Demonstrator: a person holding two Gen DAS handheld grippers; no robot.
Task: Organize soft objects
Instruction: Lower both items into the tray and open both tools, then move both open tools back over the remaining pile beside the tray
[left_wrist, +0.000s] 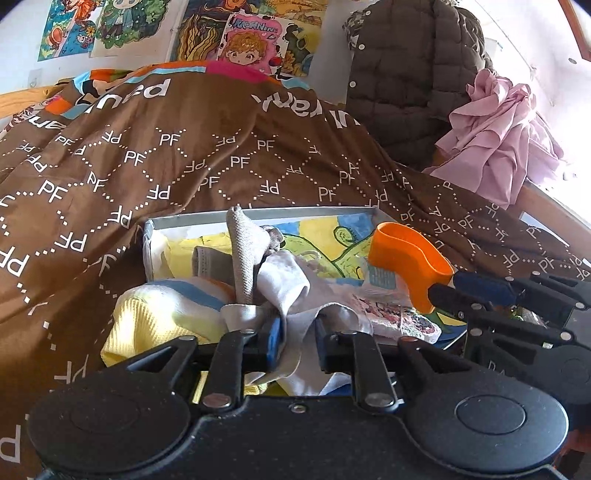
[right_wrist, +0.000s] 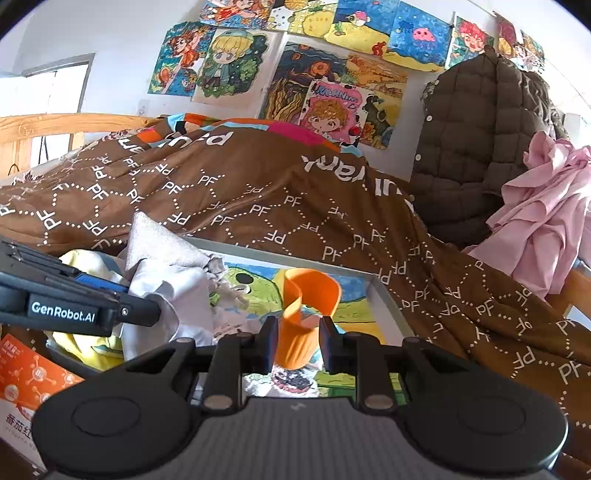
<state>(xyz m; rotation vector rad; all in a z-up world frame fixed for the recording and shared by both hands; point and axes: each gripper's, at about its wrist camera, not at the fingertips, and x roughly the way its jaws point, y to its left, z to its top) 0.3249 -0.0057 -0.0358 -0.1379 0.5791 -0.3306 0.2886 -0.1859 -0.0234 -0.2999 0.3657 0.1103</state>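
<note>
Left tool (left_wrist: 297, 334) pinches a white sock (left_wrist: 291, 295) between its jaws, with a grey sock (left_wrist: 242, 254) draped just beside; right tool (right_wrist: 298, 341) clamps an orange band (right_wrist: 306, 295). Both hover above a shallow tray (left_wrist: 258, 214) with a painted lining, holding a yellow knit cloth (left_wrist: 147, 321). Beyond lies the brown bedspread (left_wrist: 221, 147).

The tray (left_wrist: 258, 214) floor's painted picture is mostly buried under socks (left_wrist: 291, 291) just ahead of the left jaws. The orange strip (right_wrist: 306, 306) hides its lower end behind the right jaws. Left of them, a printed box (right_wrist: 22, 384) runs off the frame edge.
</note>
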